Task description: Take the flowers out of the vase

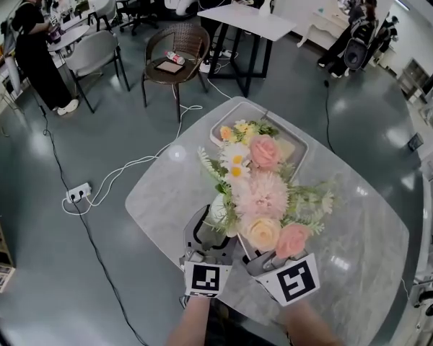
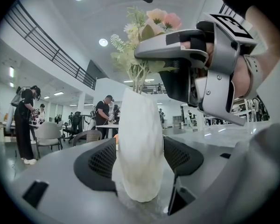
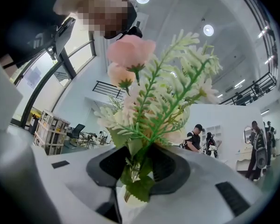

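White vase [image 2: 140,125] stands between the left gripper [image 2: 139,164] jaws, which are spread wide with both mesh pads pressed on its sides. Just to its right, the right gripper [image 3: 137,168] pinches the flowers [image 3: 151,92] by their stems, right above the vase mouth. The stems stand in the vase and the blooms rise over both tools. Each cube bears a black square marker [image 1: 204,277]. Under the tools lies a grey marbled table [image 1: 353,229], with a tray [image 1: 234,110] beyond the flowers. Farther off are a glossy grey floor [image 1: 58,215], a power strip [image 1: 79,192] to the left, chairs [image 1: 94,52] and people [image 1: 36,42].
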Tool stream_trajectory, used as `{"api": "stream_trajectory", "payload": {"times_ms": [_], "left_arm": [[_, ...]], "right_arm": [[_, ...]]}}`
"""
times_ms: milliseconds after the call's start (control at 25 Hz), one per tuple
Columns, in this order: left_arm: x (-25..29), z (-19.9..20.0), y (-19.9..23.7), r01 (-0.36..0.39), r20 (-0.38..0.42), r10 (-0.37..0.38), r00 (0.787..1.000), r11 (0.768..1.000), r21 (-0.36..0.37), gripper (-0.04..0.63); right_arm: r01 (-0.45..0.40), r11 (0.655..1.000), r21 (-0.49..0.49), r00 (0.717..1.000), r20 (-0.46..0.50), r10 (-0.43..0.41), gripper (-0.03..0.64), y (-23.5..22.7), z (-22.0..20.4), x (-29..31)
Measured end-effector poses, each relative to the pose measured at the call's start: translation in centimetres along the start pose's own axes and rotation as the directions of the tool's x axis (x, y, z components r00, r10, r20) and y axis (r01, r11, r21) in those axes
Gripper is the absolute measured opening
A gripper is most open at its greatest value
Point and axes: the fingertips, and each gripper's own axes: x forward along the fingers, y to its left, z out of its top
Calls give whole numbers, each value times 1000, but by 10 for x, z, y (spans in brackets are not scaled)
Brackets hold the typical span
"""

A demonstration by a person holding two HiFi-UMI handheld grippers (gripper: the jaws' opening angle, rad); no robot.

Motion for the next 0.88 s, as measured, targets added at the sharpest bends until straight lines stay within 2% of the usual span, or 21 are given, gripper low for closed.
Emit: {"api": "stream_trajectory", "payload": {"times_ms": [880], "left_arm": [[-6,18,-1,2,19,-2,1000,1000,11,313]], "right_arm": [[30,1000,8,999,34,-30,144,-18,27,-2]]}}
